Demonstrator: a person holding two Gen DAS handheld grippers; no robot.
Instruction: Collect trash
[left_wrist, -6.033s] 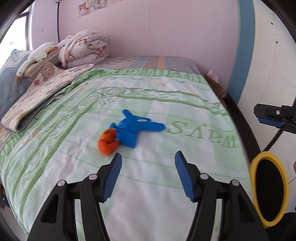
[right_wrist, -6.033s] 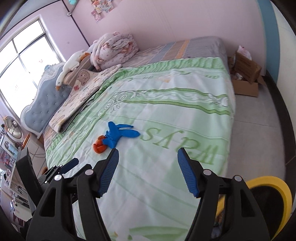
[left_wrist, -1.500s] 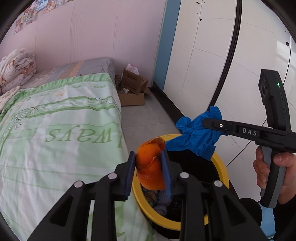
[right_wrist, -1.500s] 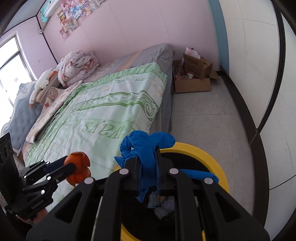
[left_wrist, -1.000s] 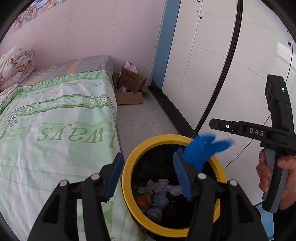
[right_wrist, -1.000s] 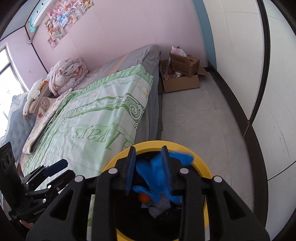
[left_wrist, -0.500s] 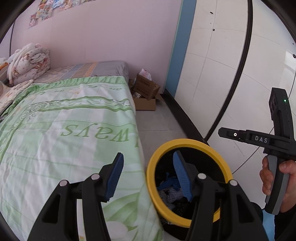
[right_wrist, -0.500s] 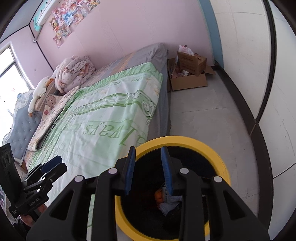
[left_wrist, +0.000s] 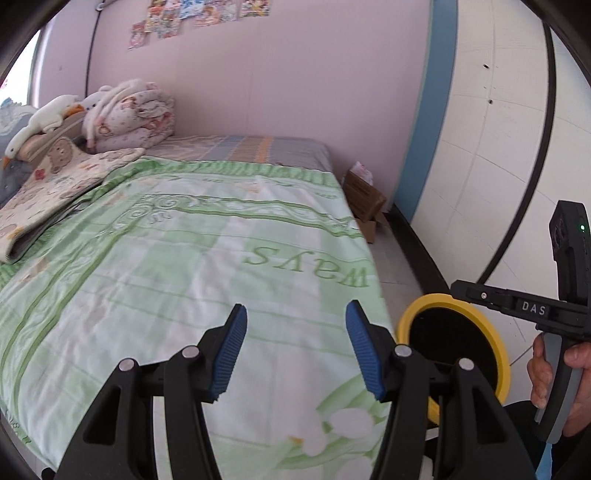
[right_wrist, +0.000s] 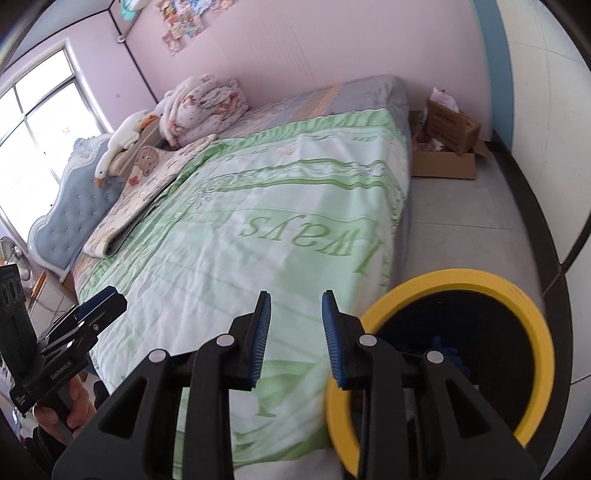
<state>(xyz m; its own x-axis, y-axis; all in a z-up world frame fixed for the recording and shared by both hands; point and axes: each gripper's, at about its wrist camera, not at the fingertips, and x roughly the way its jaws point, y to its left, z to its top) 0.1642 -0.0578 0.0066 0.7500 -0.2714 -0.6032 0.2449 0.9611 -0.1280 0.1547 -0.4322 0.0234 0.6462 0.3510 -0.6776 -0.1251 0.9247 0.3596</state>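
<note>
Now the yellow-rimmed bin (right_wrist: 532, 306) stands mouth-up beside the bed (right_wrist: 295, 206), both hand-held grippers parted and empty.

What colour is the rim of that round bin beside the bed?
Bright yellow: the round bin's rim rings a black inside. It shows best in the right wrist view.

A soft cotton-like bedspread (left_wrist: 177, 266) in pale green fills mid-frame, lightly creased and matt. At lower right a bin (right_wrist: 532, 317) shows a smooth yellow plastic rim. The left gripper (left_wrist: 293, 343) is matt black plastic with ribbed blue rubbery pads (silvery metal pins at the joints). Brown cardboard box (right_wrist: 448, 155), upper right.
</note>
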